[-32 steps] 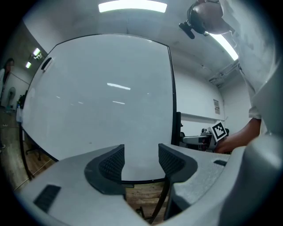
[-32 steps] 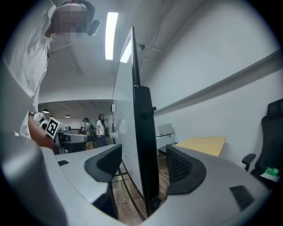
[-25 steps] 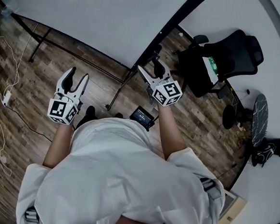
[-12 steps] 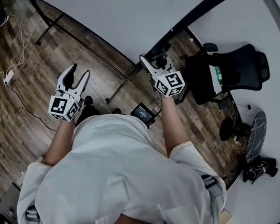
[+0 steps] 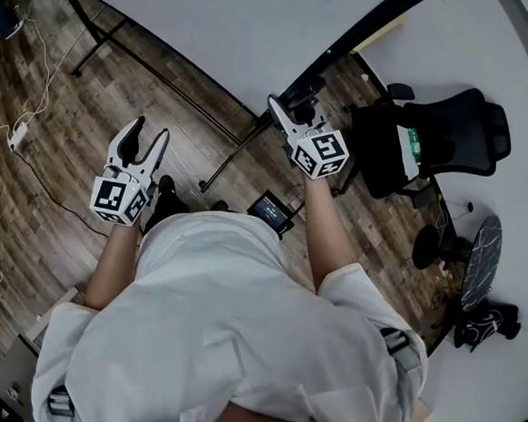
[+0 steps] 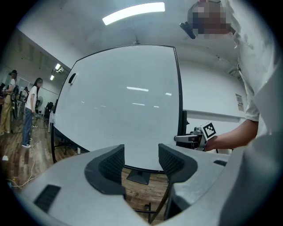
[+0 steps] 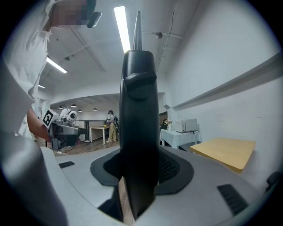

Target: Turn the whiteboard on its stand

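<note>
Moved since a second ago: right gripper (image 5: pixel 286 107) has come up onto the board's black side edge, while the left gripper (image 5: pixel 149 133) hangs about where it did.
Whiteboard (image 5: pixel 215 29): stands upright straight ahead of the person, white face toward them; its lower edge, the long axis, runs off to the person's left, and its right side edge rises vertically.
Floor (image 5: pixel 58 171): dark wood planks.
Stand (image 5: pixel 227 157): thin black legs and bars under the board, one leg slanting down near the person's feet.
Office chair (image 5: pixel 434 137): black, just right of the board's side edge, close to the right arm.
Cables (image 5: pixel 15 131): white, trailing over the planks at far left, well apart from the stand.
Small screen (image 5: pixel 271 212): on the floor between the stand's leg and the person.
Right claw: closing on the side edge, which fills the gap with both pads against it.
Left claw: spread wide, nothing between the pads, facing the board's white face.
</note>
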Demonstrator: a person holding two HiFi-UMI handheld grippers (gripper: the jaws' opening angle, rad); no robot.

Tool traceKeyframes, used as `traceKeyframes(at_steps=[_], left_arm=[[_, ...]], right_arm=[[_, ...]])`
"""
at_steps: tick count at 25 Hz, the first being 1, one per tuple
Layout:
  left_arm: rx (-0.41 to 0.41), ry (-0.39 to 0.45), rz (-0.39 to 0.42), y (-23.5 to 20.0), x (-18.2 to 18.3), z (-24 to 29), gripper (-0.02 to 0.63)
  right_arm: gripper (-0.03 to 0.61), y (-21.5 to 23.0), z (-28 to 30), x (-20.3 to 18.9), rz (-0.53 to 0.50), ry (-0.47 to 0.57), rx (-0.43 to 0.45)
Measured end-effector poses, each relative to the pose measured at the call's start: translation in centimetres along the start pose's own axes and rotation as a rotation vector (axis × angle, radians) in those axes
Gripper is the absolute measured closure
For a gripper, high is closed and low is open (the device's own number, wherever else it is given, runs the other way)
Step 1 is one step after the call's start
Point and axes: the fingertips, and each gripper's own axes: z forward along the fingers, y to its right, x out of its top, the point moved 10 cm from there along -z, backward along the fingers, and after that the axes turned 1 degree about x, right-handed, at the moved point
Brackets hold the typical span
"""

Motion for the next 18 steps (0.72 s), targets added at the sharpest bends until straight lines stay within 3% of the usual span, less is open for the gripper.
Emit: traceKeyframes(at_steps=[18], left_arm=[[-0.121, -0.016, 0.002, 2.3, -0.1, 2.9, 0.391]], right_arm=[[0.41, -0.2, -1.9, -0.4, 0.004, 0.009, -0.028]])
